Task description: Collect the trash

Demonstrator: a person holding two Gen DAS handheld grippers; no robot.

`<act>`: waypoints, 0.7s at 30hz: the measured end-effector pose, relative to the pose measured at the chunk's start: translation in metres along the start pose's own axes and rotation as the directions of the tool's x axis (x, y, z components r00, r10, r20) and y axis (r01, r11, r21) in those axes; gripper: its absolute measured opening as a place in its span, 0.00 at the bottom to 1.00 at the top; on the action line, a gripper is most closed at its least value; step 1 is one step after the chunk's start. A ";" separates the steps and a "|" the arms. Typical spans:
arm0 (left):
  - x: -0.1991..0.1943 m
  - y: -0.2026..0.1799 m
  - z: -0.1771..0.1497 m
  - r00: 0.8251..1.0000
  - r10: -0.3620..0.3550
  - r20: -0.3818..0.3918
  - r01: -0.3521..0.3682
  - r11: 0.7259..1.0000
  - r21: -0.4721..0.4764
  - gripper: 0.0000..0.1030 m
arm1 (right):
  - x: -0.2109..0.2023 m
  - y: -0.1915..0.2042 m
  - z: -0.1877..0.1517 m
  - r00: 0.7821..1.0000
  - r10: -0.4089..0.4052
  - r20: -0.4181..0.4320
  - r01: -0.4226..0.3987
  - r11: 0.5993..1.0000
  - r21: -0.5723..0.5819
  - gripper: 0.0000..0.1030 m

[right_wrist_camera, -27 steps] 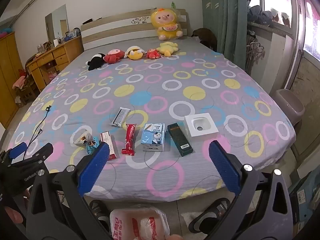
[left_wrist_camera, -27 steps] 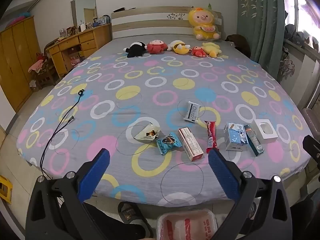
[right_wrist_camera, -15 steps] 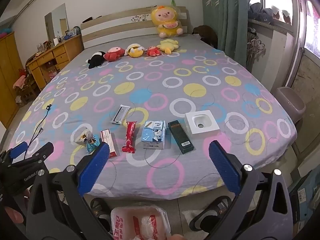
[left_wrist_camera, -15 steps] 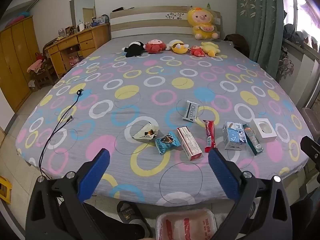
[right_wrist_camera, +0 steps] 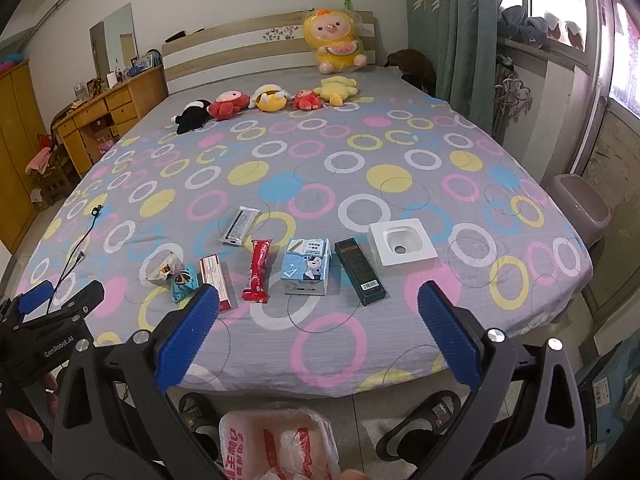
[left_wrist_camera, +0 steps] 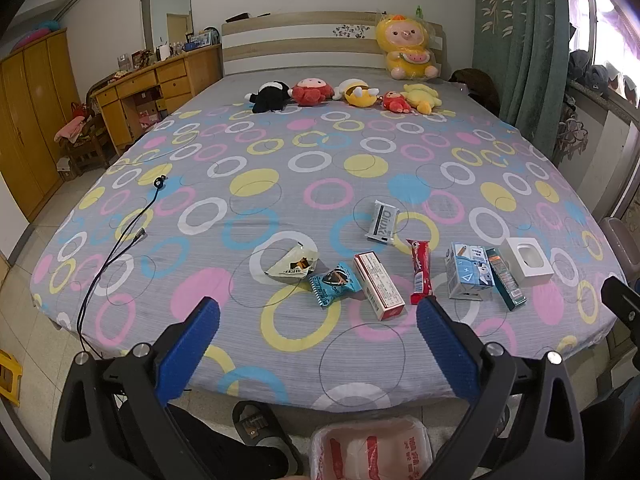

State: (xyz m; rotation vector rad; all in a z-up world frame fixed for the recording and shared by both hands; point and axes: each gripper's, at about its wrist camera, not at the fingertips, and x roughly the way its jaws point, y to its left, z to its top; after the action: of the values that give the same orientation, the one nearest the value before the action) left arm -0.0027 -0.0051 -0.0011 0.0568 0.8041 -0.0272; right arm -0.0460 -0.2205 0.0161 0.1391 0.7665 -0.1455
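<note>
Purple bin [right_wrist_camera: 580, 204] in right view only

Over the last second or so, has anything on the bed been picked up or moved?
Nothing was picked up or let go. Both views drifted slightly, so the grippers shifted a little. The left gripper and right gripper stay open and empty, short of the bed. The red wrapper, blue carton and white box lie where they were.

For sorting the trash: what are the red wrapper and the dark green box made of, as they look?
The red wrapper looks like glossy plastic film: shiny highlights and crimped ends. The dark green box looks like matte printed cardboard: sharp straight edges and a barcode label.
</note>
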 end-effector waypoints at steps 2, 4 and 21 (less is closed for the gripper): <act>0.001 0.003 0.002 1.000 -0.002 0.000 0.002 1.000 -0.002 0.94 | 0.001 -0.001 -0.001 1.000 -0.005 0.002 0.005 1.000 -0.002 0.94; 0.000 0.002 0.002 1.000 -0.001 0.005 0.001 1.000 -0.002 0.94 | 0.000 0.000 -0.001 1.000 -0.007 0.002 0.007 1.000 -0.001 0.94; -0.002 0.004 0.000 1.000 -0.003 0.006 0.003 1.000 -0.004 0.94 | 0.000 -0.001 0.000 1.000 0.006 0.005 -0.006 1.000 0.020 0.94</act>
State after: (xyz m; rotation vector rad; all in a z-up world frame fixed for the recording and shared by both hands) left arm -0.0039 -0.0011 0.0010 0.0515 0.7982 -0.0289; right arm -0.0464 -0.2218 0.0161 0.1599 0.7595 -0.1483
